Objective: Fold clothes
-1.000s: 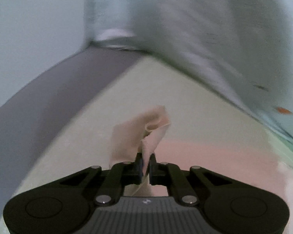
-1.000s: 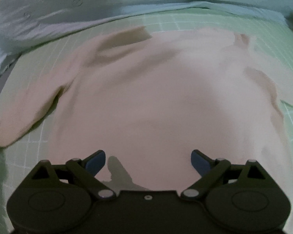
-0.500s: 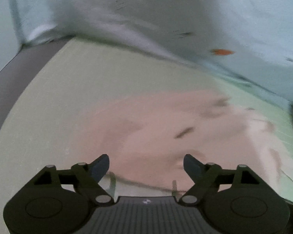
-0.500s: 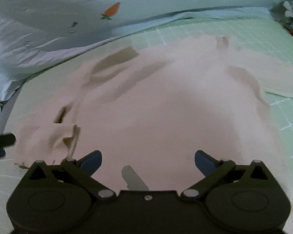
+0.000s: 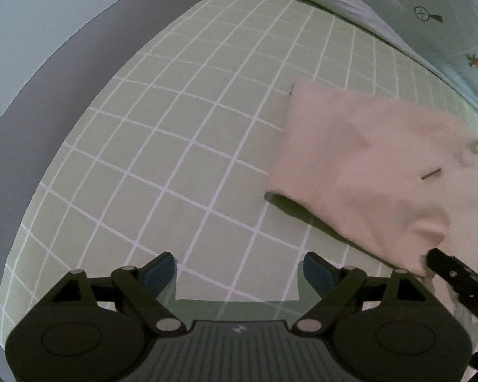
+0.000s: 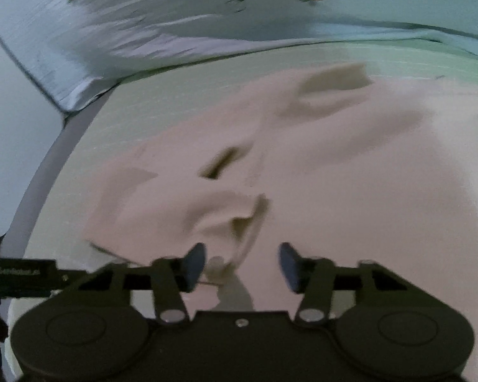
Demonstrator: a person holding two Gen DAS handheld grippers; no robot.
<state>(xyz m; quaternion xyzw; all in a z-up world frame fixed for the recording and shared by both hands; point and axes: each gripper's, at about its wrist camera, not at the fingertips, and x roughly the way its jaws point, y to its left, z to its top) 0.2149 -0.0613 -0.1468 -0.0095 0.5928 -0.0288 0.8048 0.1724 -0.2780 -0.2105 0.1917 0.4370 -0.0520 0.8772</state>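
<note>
Left tool [image 5: 239,270] spread over green mat [image 5: 181,133]; right tool [image 6: 241,265] closing around pink garment [image 6: 302,165] fold

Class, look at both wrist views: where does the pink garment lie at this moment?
The pink garment lies on the green grid mat, at the right of the left wrist view, below the carrot-print sheet; in the right wrist view it fills the middle.

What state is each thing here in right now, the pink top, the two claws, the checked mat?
Pink top: lying rumpled, sleeve folded over.
Left gripper: open, empty, above bare mat.
Right gripper: jaws just closing around a raised fold, not yet clamped.
Checked mat: flat, partly covered.
</note>
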